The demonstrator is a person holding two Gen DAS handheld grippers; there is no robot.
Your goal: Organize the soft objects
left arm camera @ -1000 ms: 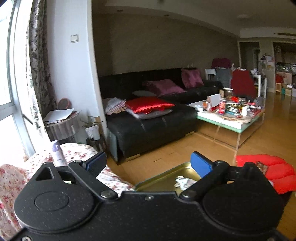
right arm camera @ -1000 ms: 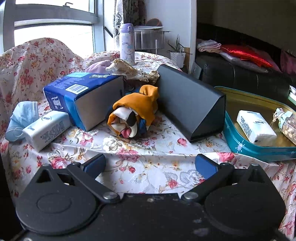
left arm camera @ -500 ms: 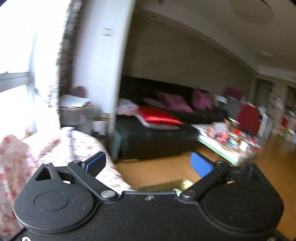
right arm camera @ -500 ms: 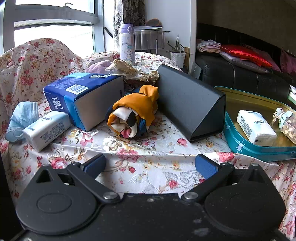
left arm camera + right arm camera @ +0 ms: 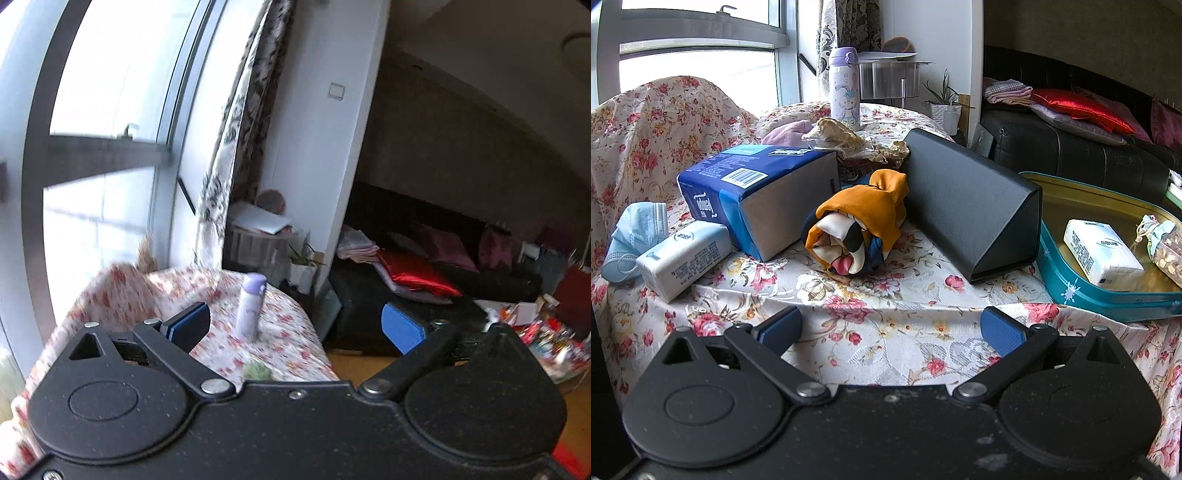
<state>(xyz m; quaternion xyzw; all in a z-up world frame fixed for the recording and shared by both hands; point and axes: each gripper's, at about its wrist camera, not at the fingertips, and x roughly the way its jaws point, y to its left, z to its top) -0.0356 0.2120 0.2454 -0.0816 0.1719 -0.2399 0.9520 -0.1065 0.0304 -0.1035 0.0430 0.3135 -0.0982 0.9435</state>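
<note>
At the desk's near edge, your open right gripper [image 5: 890, 328] faces the scarf [image 5: 858, 225] dead ahead, its roll end-on; your open left gripper [image 5: 295, 326] points elsewhere.

Right wrist view: low and near at the front edge of the flowered tablecloth [image 5: 886, 291], facing across it toward the window; left wrist view: higher, tilted up at window and sofa [image 5: 406, 295]; shared: purple bottle [image 5: 250, 308] [image 5: 844, 88], sofa.
</note>
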